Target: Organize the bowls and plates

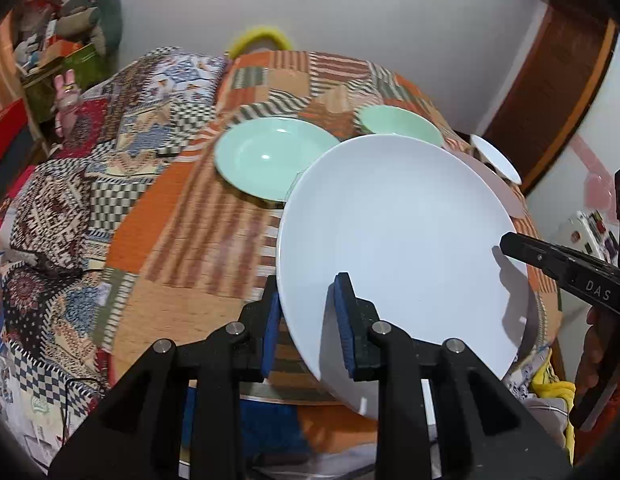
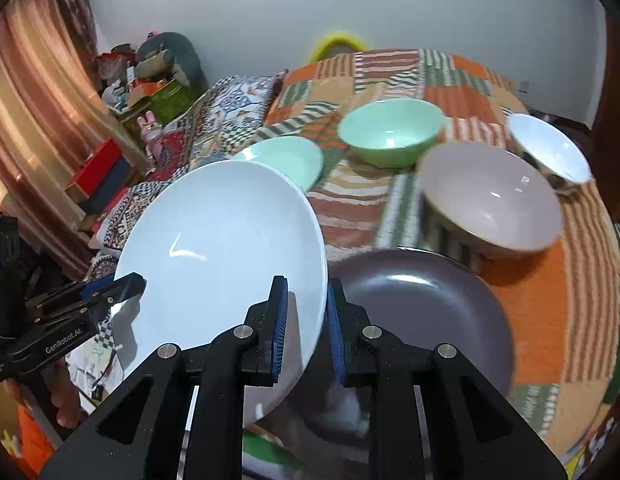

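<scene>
Both tongs, left gripper and right gripper, clamp opposite rims of the tilted white plate.

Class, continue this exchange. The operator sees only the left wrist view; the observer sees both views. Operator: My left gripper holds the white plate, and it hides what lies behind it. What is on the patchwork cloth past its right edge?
Observer: A dark purple plate lies on the cloth, just right of the white plate.
Operator: And the pinkish sliver behind my plate's rim?
Observer: That is a mauve bowl, upright, just beyond the dark purple plate.
Operator: How does the right gripper sit on my plate?
Observer: The right gripper has one finger on each face of the white plate's rim.
</scene>
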Motion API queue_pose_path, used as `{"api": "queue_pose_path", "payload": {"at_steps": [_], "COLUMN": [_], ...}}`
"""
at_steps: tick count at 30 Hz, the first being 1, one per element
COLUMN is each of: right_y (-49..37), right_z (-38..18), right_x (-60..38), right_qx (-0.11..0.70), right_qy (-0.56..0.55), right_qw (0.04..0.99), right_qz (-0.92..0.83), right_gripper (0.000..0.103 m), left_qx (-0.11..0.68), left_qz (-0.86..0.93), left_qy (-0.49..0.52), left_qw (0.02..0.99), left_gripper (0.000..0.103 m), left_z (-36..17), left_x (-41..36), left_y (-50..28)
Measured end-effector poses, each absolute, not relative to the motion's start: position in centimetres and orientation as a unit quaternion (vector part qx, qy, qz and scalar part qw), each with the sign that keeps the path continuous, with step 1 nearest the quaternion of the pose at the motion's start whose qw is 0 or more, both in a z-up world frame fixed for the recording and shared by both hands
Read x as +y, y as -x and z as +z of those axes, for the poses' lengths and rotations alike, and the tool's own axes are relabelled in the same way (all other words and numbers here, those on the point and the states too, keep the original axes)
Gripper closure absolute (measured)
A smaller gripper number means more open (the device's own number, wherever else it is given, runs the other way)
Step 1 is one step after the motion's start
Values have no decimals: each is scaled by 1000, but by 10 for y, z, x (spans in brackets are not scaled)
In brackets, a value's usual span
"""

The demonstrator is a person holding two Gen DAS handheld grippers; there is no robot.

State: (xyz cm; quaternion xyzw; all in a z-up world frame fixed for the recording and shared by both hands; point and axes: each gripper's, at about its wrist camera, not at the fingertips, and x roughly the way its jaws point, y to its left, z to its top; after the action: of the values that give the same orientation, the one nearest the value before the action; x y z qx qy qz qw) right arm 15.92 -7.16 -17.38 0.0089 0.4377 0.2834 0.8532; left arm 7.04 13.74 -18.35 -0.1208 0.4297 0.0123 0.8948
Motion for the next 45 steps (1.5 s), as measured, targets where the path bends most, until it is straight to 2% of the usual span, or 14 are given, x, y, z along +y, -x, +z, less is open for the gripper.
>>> {"api": "queue_pose_path", "payload": {"at_steps": [21,34,41,45], "right_y": [-161,-163,-165,-165], "right_z": [-209,-218,-218,-217], "right_x": [-181,-192,-189,-188], "right_qx": [465,472,468,466], "right_qy": [-91,-89,-69,-63], "right_qw": [852,852,857,858], "right_qz": [221,208,203,205], "right_gripper": [85,85,85,85], "left_qx": [498,520,514,511], "left_qz": [-38,-41,-27,-29], "left_qy": [43,47,-9,-1], "left_qw": [866,852,858,859], "left_gripper": [76,74,75,75], "left_z": [-208,-223,-231,-233], "left_x": [29,20,7,11], "left_y": [-120,-138,-139,-138]}}
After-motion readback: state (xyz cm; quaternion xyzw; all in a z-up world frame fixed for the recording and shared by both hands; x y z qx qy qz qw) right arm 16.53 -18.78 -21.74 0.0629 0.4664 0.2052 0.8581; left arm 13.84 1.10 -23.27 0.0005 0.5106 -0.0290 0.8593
